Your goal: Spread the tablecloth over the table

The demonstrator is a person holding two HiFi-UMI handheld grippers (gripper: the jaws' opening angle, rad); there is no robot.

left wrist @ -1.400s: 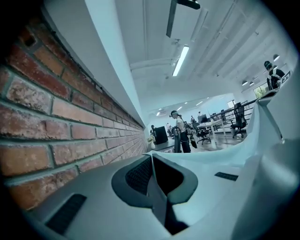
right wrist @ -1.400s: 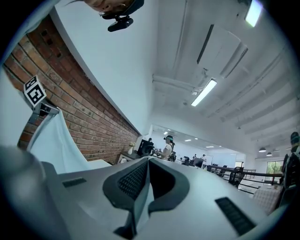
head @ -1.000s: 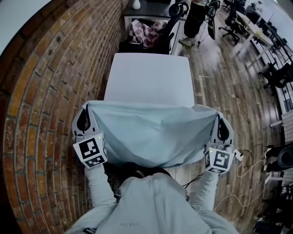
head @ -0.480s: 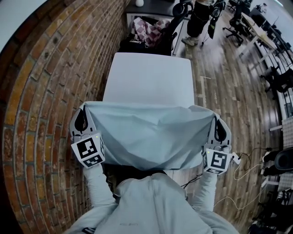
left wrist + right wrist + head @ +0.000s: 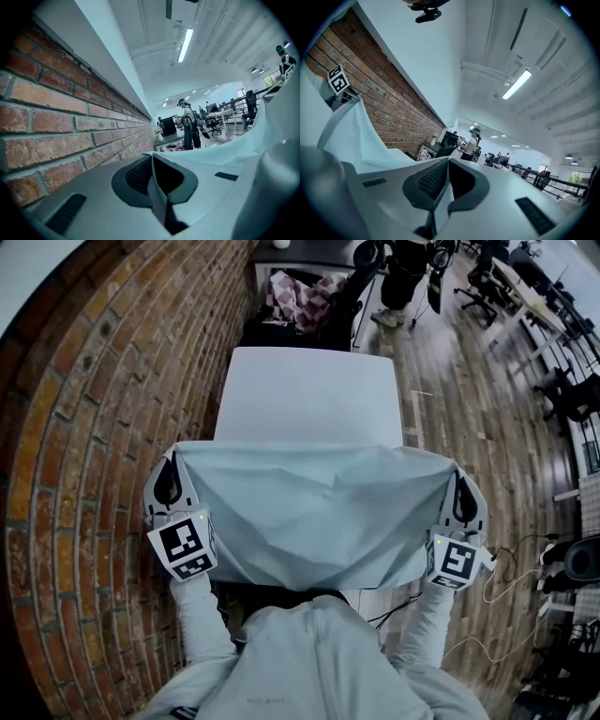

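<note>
**Tablecloth held taut over the near end of the table**

The brick wall (image 5: 84, 427) runs close along your left, just beside the left gripper (image 5: 172, 470). Beyond the table's far end, a heap of checked fabric (image 5: 302, 298) lies on dark furniture. Past it, a person (image 5: 405, 273) stands on the wooden floor (image 5: 469, 427). Loose cables (image 5: 495, 576) lie on that floor near your right arm.

The pale tablecloth (image 5: 314, 512) hangs stretched between the two grippers. It covers the near end of the white table (image 5: 314, 395), and the far part of the top is bare.

Both your arms reach forward, well apart, each gripper just outside a long edge of the table. The marker cubes face up towards you.

The left gripper's jaws are closed on the cloth's left corner, with a fold of fabric pinched between the pads. The right gripper (image 5: 459, 486) is clamped on the opposite corner in the same way.
</note>
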